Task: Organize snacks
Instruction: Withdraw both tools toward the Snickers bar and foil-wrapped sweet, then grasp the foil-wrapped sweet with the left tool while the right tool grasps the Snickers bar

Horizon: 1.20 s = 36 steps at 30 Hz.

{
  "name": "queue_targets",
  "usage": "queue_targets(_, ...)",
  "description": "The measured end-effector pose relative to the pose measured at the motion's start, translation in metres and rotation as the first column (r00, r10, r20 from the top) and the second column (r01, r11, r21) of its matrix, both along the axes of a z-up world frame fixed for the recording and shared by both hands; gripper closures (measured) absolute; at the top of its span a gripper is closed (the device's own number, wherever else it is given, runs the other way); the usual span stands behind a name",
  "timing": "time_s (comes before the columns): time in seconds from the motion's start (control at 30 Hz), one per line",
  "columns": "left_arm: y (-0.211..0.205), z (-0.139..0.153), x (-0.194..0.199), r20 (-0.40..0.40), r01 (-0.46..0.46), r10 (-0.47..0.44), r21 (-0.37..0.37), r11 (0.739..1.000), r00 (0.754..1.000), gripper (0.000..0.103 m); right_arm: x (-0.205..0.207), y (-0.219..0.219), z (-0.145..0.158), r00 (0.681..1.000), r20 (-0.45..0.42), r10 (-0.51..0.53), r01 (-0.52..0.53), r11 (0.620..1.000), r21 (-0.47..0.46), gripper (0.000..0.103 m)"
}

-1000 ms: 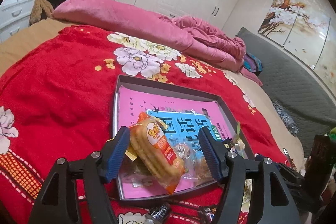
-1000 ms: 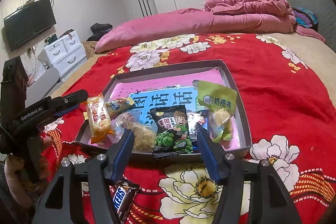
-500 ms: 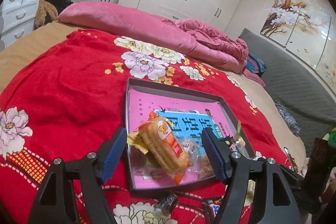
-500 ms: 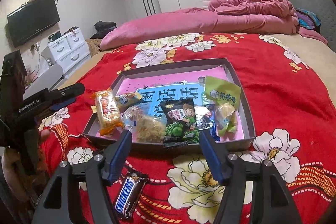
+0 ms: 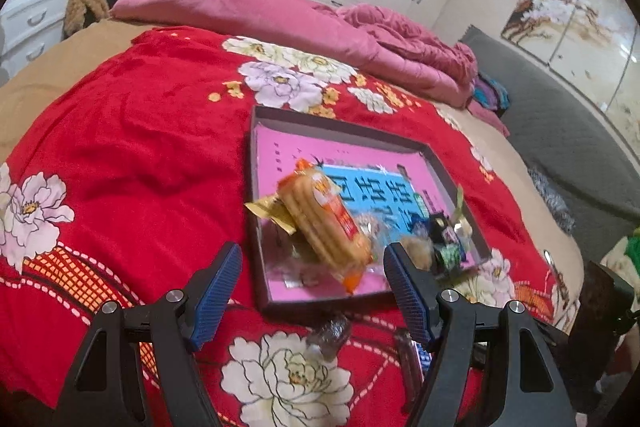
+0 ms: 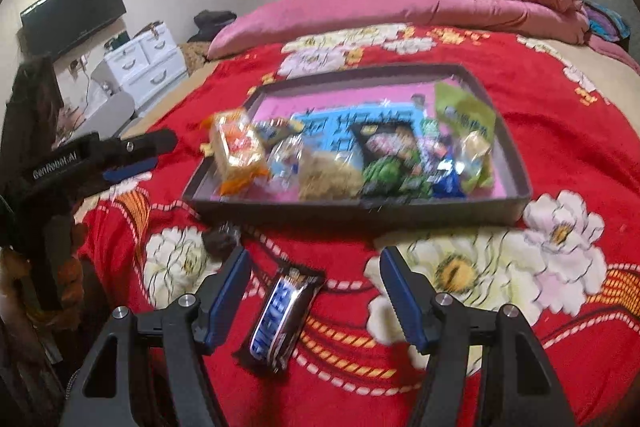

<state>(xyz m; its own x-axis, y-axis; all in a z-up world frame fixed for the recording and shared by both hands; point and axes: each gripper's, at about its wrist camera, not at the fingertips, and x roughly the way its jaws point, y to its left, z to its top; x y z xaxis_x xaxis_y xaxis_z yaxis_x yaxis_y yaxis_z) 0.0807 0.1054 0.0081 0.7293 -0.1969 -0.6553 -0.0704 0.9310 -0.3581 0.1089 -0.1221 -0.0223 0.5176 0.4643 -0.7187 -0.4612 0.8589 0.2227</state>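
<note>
The left gripper (image 5: 312,267) hangs with jaws spread and empty before the tray (image 5: 256,227); the right gripper (image 6: 314,275) is likewise agape, holding nothing. A Snickers bar (image 6: 280,319) lies on the red blanket (image 6: 560,155) between its fingers; the other snacks sit in the tray, the biscuit pack (image 6: 238,151) at its left end.

Two low, close wrist views over the bed, left-corner and near-edge angles, both sharing the tray (image 5: 256,195) (image 6: 516,147).
</note>
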Motion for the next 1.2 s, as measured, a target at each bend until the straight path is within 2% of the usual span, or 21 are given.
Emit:
queue_targets(0.3, -0.013, -0.014, -0.003, -0.073, 0.047, -0.044, 0.03, 0.998, 0.996, 0.028, -0.012, 0.019, -0.016, 0.997, -0.054, 0.059, -0.061, 0.997, -0.038, 0.037)
queue_targets(0.4, -0.015, -0.023, -0.001, -0.109, 0.057, -0.056, 0.009, 0.998, 0.992, 0.028, -0.019, 0.03, -0.025, 0.993, -0.076, 0.091, -0.096, 0.993, -0.069, 0.037)
queue_targets(0.53, -0.022, -0.031, 0.001, -0.136, 0.074, -0.071, 0.023, 0.997, 0.988, 0.028, -0.025, 0.041, -0.034, 0.99, -0.073, 0.12, -0.129, 0.984, -0.123, 0.037)
queue_targets(0.63, -0.027, -0.036, 0.002, -0.154, 0.091, -0.086, 0.026, 0.996, 0.984, 0.028, -0.026, 0.043, -0.038, 0.99, -0.065, 0.125, -0.134, 0.98, -0.148, 0.041)
queue_targets(0.97, -0.04, -0.055, 0.009, -0.213, 0.135, -0.12, 0.06, 0.989, 0.97, 0.028, -0.02, 0.035, -0.04, 0.994, -0.031, 0.108, -0.112, 0.97, -0.214, 0.07)
queue_targets(1.2, -0.046, -0.062, 0.014, -0.226, 0.148, -0.123, 0.095, 0.985, 0.966, 0.028, -0.012, 0.023, -0.039, 0.996, -0.027, 0.079, -0.083, 0.977, -0.195, 0.072)
